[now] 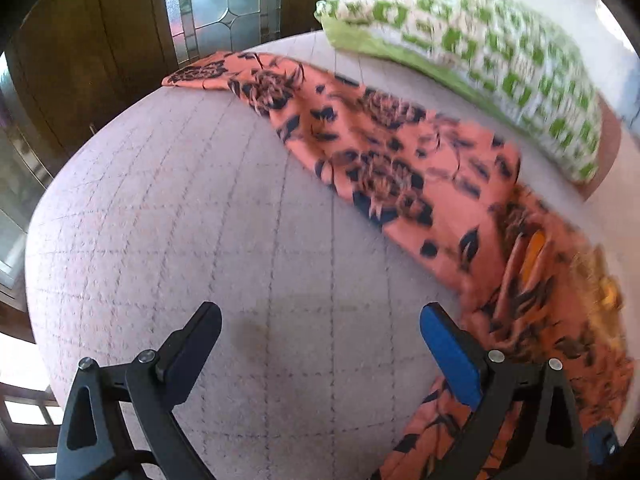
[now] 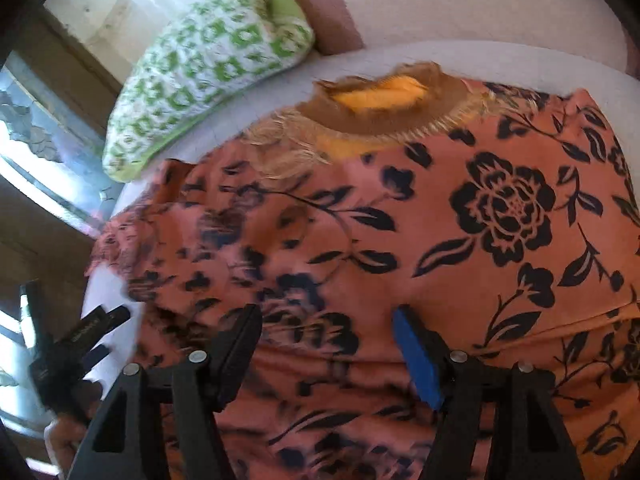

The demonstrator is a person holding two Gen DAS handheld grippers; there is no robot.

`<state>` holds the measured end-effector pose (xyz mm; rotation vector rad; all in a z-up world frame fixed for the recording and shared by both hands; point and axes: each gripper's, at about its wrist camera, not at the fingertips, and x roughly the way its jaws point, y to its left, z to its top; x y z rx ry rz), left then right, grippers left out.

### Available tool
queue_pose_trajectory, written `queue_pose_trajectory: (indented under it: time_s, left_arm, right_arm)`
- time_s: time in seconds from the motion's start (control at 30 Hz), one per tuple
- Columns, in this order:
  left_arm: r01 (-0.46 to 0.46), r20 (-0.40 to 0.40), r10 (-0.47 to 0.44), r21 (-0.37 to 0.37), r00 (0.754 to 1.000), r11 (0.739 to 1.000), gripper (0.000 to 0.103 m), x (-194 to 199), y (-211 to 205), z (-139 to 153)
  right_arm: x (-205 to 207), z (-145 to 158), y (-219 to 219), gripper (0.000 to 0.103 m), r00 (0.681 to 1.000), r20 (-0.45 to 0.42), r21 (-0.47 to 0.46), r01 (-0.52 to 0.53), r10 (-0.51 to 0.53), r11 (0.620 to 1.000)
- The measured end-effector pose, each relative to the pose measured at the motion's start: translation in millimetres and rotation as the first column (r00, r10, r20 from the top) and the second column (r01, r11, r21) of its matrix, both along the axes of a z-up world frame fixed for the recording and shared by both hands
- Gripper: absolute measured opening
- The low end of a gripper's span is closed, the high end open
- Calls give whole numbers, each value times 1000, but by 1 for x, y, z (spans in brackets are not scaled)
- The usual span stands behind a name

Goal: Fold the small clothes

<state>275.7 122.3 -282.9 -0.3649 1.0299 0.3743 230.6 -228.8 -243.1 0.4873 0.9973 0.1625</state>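
Observation:
An orange garment (image 1: 380, 152) with a black flower print lies spread on a grey quilted bed (image 1: 180, 220), one sleeve stretched toward the far edge. My left gripper (image 1: 320, 312) hangs open over bare quilt, its blue pad beside the cloth's near edge. In the right wrist view the garment (image 2: 400, 240) fills the frame, its fringed brown and yellow neckline (image 2: 376, 96) at the far side. My right gripper (image 2: 326, 314) stands open just above the cloth, jaws apart with nothing pinched. The left gripper's body (image 2: 80, 340) shows at the lower left.
A green-and-white patterned pillow (image 1: 460, 40) lies at the far side of the bed, also in the right wrist view as the pillow (image 2: 208, 72). Wooden doors with leaded glass (image 1: 224, 0) stand beyond the bed's edge.

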Motion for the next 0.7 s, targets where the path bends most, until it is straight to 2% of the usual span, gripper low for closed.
queue_pose_trajectory:
  time_s: [0.03, 0.1, 0.2, 0.23, 0.27, 0.33, 0.4, 0.47, 0.5, 0.53, 0.57, 0.6, 0.63, 0.67, 0.7]
  left_arm:
    - [-17, 16, 17, -6, 1000, 1000, 100, 0, 7, 5]
    - [-73, 61, 75, -32, 995, 997, 100, -3, 33, 16]
    - [-166, 79, 178, -135, 981, 977, 100, 10, 86, 25]
    - [-178, 73, 193, -175, 978, 968, 100, 17, 100, 24]
    - [-207, 63, 229, -247, 971, 947, 100, 28, 126, 23]
    - [-230, 80, 263, -289, 962, 929, 100, 43, 147, 23]
    - [-221, 86, 259, -314, 962, 923, 99, 67, 176, 20]
    - [-243, 64, 286, -372, 956, 896, 97, 80, 192, 10]
    - [-259, 39, 307, -440, 951, 860, 91, 88, 203, -3]
    - [-274, 26, 324, -470, 946, 839, 89, 89, 207, -8]
    - [-311, 37, 376, -493, 926, 813, 89, 91, 214, -13]
    - [-322, 62, 400, -489, 914, 811, 89, 93, 215, -11]
    - [-320, 79, 402, -475, 912, 820, 89, 98, 215, -9]
    - [-304, 85, 374, -431, 924, 850, 87, 111, 212, -7]
    - [-296, 87, 357, -398, 930, 868, 81, 119, 209, -6]
  right_arm:
    - [-11, 10, -3, 72, 999, 37, 19, 19, -20, 1000]
    - [-24, 15, -7, 72, 997, 55, 25, 49, -50, 998]
    - [-50, 22, -9, 72, 995, 66, 83, 66, -72, 994]
    - [-56, 22, -6, 72, 996, 67, 83, 61, -67, 995]
    - [-51, 18, 6, 72, 995, 70, 79, 59, -64, 995]
    - [-53, 19, 15, 72, 996, 82, 70, 32, -38, 997]
    - [-48, 22, 28, 72, 995, 100, 31, -14, 11, 999]
    - [-40, 21, 39, 72, 992, 120, -17, -31, 33, 999]
    - [-38, 20, 41, 72, 991, 123, -26, -42, 45, 999]
    - [-35, 18, 42, 72, 991, 121, -30, -52, 56, 998]
    - [-33, 14, 42, 72, 991, 117, -34, -59, 62, 998]
    - [-30, 12, 41, 72, 992, 112, -39, -59, 63, 997]
    - [-28, 9, 40, 72, 992, 107, -44, -56, 61, 997]
    - [-25, 6, 38, 72, 994, 97, -46, -50, 54, 998]
    - [-22, 4, 36, 72, 995, 86, -40, -45, 48, 998]
